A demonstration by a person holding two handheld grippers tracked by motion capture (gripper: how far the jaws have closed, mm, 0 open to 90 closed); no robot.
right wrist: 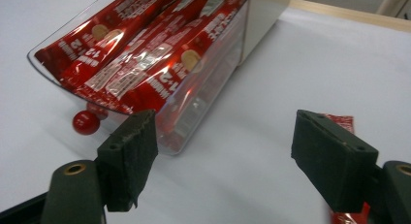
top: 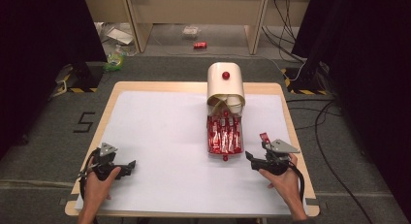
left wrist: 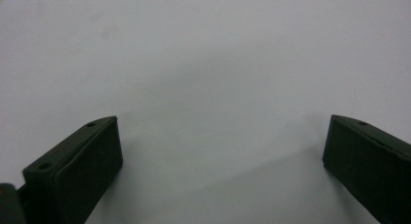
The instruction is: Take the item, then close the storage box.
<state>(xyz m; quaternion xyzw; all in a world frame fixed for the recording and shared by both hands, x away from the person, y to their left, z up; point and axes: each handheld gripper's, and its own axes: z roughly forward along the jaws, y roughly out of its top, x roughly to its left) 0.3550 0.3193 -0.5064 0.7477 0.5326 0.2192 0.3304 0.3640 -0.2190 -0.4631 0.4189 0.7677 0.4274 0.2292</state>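
Several red sachets inside clear pulled-out drawer of cream box

Red packet half hidden behind right jaws, cut off at bottom edge

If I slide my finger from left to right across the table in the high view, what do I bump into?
Left black claw → clear plastic drawer full of red snack sticks → right black claw → single red snack stick lying on the white table cover.
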